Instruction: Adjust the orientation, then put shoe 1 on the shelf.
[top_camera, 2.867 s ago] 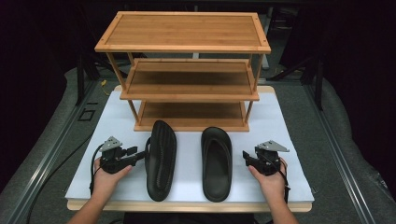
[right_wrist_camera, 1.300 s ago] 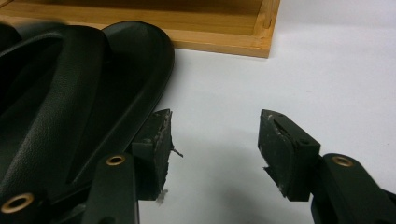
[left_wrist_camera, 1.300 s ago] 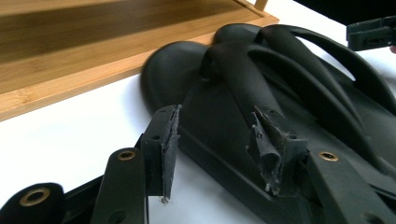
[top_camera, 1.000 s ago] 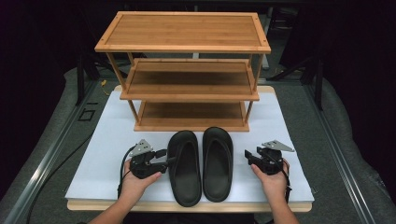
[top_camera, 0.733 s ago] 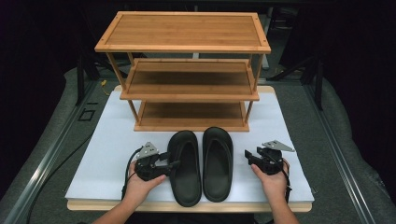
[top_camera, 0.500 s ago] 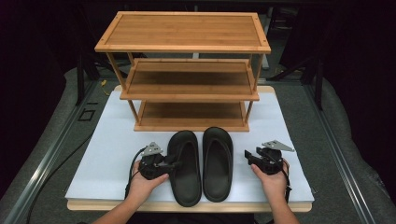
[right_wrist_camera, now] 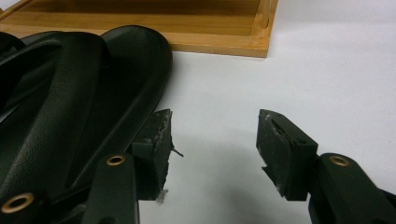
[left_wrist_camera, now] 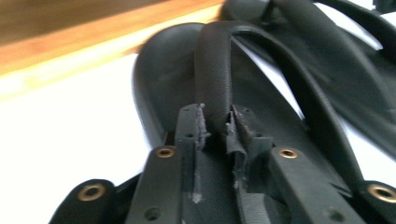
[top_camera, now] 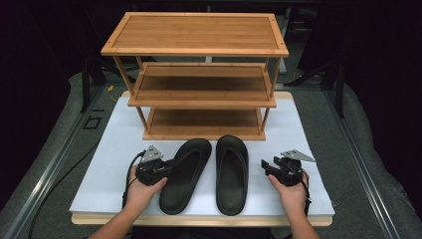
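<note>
Two black sandals lie side by side on the white board in front of the rack. The left sandal (top_camera: 185, 174) is tilted, toe toward the right sandal (top_camera: 232, 172). My left gripper (top_camera: 166, 167) is at its left edge. In the left gripper view the jaws have just been closing, and the gripper (left_wrist_camera: 215, 123) now pinches the sandal's strap (left_wrist_camera: 215, 70) between its pads. My right gripper (top_camera: 265, 167) rests right of the right sandal, jaws wide apart. In the right gripper view the gripper (right_wrist_camera: 212, 135) holds nothing, its left jaw beside the sandal's (right_wrist_camera: 84, 93) edge.
A three-shelf bamboo rack (top_camera: 199, 74) stands at the back of the white board (top_camera: 114, 149); its bottom shelf (right_wrist_camera: 187, 28) lies just beyond the sandals' toes. Dark padded floor surrounds the table, whose front edge runs just below the sandals' heels.
The left sandal was slid right until it lay beside the right one. My left gripper then moved onto it, closed on its strap, and the sandal now lies tilted. The right hand kept still.
</note>
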### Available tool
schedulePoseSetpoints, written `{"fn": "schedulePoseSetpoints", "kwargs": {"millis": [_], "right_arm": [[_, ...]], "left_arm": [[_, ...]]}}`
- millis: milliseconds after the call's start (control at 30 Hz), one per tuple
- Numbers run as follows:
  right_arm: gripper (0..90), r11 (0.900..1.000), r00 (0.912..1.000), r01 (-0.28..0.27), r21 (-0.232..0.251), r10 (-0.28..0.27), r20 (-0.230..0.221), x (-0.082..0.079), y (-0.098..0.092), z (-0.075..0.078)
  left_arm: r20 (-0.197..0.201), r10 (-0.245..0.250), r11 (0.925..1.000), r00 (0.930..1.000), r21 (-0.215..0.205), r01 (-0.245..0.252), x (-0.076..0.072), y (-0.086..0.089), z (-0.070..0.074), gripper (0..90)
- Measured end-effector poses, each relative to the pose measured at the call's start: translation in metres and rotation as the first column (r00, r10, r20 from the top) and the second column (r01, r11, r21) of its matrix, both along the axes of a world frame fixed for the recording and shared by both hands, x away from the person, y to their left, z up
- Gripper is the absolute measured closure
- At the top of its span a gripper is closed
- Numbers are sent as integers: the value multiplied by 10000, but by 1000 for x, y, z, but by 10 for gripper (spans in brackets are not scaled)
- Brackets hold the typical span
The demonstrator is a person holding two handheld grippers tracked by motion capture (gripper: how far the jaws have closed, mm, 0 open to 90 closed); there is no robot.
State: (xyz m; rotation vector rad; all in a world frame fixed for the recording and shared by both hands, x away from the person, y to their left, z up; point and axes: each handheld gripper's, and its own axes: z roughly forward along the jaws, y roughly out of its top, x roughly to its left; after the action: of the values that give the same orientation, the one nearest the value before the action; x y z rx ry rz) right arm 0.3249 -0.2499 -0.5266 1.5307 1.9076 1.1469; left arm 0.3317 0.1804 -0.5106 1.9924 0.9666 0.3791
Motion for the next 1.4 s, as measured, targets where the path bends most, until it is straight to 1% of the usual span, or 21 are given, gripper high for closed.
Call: {"fn": "schedulePoseSetpoints", "kwargs": {"millis": [133,200,233,267,367,433,467,500,533,567,700,733,767,800,900,967,1000,1067,1167,1300,1400], "right_arm": [[454,10000,10000,-12,-12,12,-2,0,0,0],[453,10000,10000,11,27,-11,19,0,0,0],[453,10000,10000,11,27,-11,19,0,0,0],[452,10000,10000,49,15,-49,-19,0,-1,0],[451,10000,10000,37,32,-37,-67,0,-1,0],[446,9999,9999,95,45,-95,-39,-1,1,0],[445,10000,10000,87,12,-87,-13,-2,2,0],[445,10000,10000,-24,-18,24,-68,-1,3,0],[445,9999,9999,-68,-102,67,-112,-1,5,-1],[445,9999,9999,-68,-102,67,-112,-1,5,-1],[445,9999,9999,-59,133,60,-89,0,4,0],[446,9998,9999,89,195,-88,-51,1,4,0],[447,9996,9999,105,254,-103,-76,1,3,0],[447,9995,10000,90,315,-89,-39,1,3,0],[448,9995,9999,126,299,-125,-24,1,3,1],[449,9995,9999,166,285,-166,-7,0,3,1],[450,9993,9998,178,321,-182,114,0,2,1],[450,9991,9997,204,370,-208,89,0,1,2],[450,9989,9996,270,372,-275,108,0,1,2],[452,9989,9996,271,375,-272,31,1,0,2],[452,9989,9997,249,403,-251,40,2,0,1]], "left_arm": [[215,176,9998,9996,81,-178,2,8,1,766],[174,205,9997,9996,117,-207,3,11,1,745],[56,143,9999,9999,66,-143,4,13,0,745],[40,161,9993,9999,-343,-159,3,16,-1,732],[70,256,9991,9996,-345,-253,-1,18,-2,716],[-28,356,9985,9994,-424,-357,-5,21,-1,700],[-78,403,9987,9992,-299,-405,-8,23,-2,682],[-103,453,9986,9989,-268,-456,-9,23,-2,666],[-194,548,9982,9983,-243,-553,-16,27,-4,656],[-194,548,9982,9983,-243,-553,-16,27,-4,650],[-395,584,9983,9975,-62,-587,-25,32,-13,649],[-439,594,9982,9973,-59,-597,-25,32,-16,658],[-311,666,9978,9973,12,-666,-25,32,-17,672],[-286,673,9977,9973,110,-670,-25,32,-16,705],[-295,652,9977,9974,211,-646,-23,32,-17,732],[-334,621,9978,9975,264,-613,-23,32,-15,745],[-262,573,9976,9980,399,-563,-22,32,-14,779],[-186,623,9971,9979,441,-615,-22,33,-12,801],[-131,735,9966,9972,383,-730,-19,40,-7,821],[-270,919,9957,9954,-65,-921,-16,54,-3,851],[-186,1059,9943,9942,-99,-1061,-17,60,0,851]]}}
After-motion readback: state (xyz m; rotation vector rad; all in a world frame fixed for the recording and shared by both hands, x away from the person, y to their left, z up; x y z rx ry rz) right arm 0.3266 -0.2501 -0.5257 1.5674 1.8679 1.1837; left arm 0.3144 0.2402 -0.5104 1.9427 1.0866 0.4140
